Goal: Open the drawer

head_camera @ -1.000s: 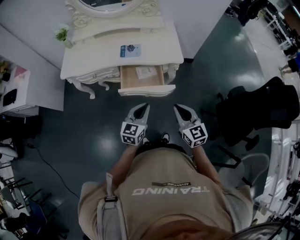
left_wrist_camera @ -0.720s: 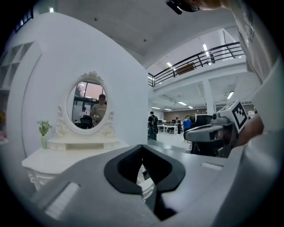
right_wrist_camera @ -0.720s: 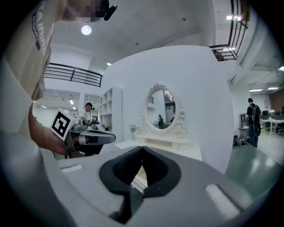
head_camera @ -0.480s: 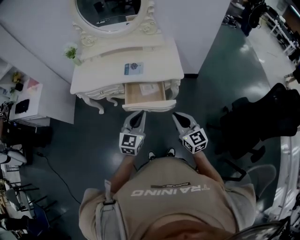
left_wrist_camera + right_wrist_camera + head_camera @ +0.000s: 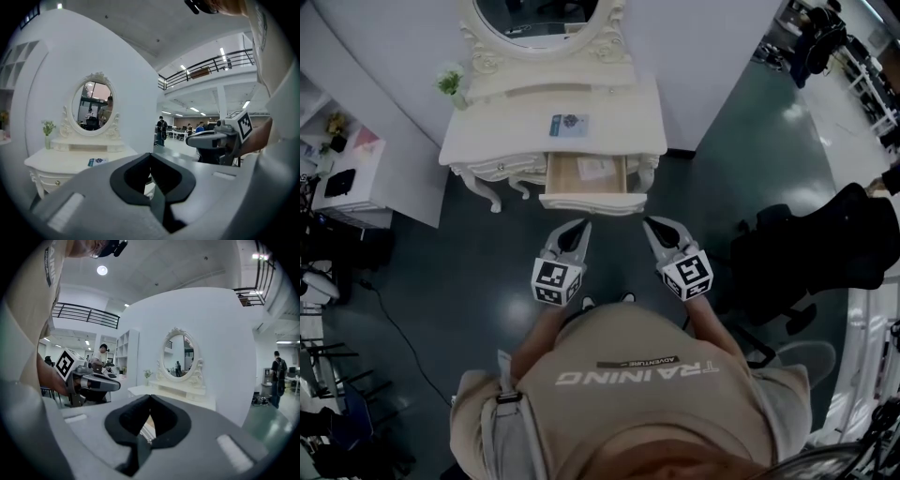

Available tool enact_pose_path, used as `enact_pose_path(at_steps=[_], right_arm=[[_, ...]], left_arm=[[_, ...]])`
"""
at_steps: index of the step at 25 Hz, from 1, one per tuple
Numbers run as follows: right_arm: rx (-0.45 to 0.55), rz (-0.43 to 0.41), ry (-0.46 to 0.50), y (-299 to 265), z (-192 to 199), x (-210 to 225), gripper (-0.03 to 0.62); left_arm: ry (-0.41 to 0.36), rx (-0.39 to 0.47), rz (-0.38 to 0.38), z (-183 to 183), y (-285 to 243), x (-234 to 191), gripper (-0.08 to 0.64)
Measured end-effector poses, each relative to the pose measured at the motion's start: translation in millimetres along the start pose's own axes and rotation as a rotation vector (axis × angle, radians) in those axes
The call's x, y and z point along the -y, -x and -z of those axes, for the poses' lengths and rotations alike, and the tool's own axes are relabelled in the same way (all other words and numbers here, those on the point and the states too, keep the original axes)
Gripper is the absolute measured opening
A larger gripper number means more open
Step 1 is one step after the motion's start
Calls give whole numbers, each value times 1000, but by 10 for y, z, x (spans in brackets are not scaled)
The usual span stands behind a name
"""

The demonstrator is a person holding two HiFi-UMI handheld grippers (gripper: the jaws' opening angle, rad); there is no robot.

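**Head view: drawer stood open, both grippers shut and clear of it**

In the head view the drawer was pulled well out of the middle of the white counter. Its wooden inside was exposed, and a sheet of paper lay flat on its bottom. Its pale front panel overhung the dark floor, facing the person. Judged from that, the opening itself looked done, with nothing left to pull.

The left gripper and the right gripper hung side by side in front of that panel, near it but not touching. Their tips aimed toward the drawer, the left below its left half and the right just off its right corner. They seemed to be held there at rest, not reaching, since neither was lined up on a handle.

In the left gripper view the dark fingers met at their tips with nothing between them. The right gripper view showed the same: fingers closed together and empty.

Farther out on the counter top a small booklet lay behind the drawer opening. A potted plant stood at the back left corner, and an oval mirror rose against the wall.
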State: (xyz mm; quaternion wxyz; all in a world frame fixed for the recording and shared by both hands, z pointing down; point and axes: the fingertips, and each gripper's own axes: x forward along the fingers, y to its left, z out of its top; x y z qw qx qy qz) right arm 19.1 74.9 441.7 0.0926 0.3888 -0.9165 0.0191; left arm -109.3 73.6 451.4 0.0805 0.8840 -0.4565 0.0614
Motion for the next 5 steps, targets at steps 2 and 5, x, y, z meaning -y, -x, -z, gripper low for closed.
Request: enact_pose_path(at_steps=[2,5], right_arm=[[6,-3,-8,15,-11,-50,3],[11,-5,-22,43,-2,-146,3]], left_arm=[[-24,-1,2,-37,53,-6,8],[-42,1,1,-89,135,-15,8]])
